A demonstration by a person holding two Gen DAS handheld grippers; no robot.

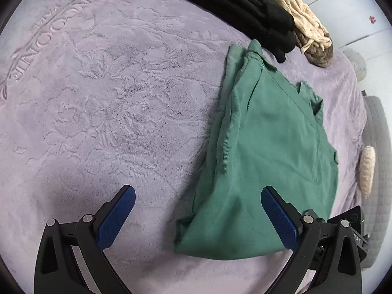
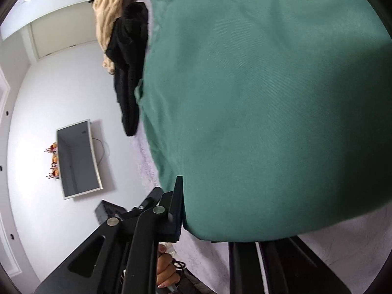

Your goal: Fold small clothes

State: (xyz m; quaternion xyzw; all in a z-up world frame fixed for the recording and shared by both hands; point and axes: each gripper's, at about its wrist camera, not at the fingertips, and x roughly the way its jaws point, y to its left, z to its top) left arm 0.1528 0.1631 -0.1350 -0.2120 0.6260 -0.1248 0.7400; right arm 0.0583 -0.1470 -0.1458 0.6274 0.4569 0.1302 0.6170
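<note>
from my left wrist camera i see the left claw (image 1: 198,214) spread wide, its blue pads (image 1: 117,216) gripping nothing, hovering over the lilac blanket (image 1: 103,112) that covers the bed. the green garment (image 1: 267,152) lies partly folded on that blanket, and its near corner sits between the two pads without touching either, as far as i can tell. beyond the far end of the green garment is a pile of black clothes (image 1: 247,7), and just beside that pile a cream and brown knitted piece (image 1: 308,31). raised lettering (image 1: 56,31) is pressed into the blanket well away from the green garment.

from my right wrist camera the green garment (image 2: 257,103) fills most of the picture, draped over the right claw (image 2: 196,220). i can see only one black finger (image 2: 177,208) lying against the cloth edge; the other is hidden beneath the fabric. the claw is clenched on the green garment's edge. past the far side of the garment i make out the black clothes (image 2: 127,73) and the cream knit (image 2: 107,9). a wall screen (image 2: 78,159) hangs well apart from the garment. a hand (image 2: 166,267) shows under the claw.
</note>
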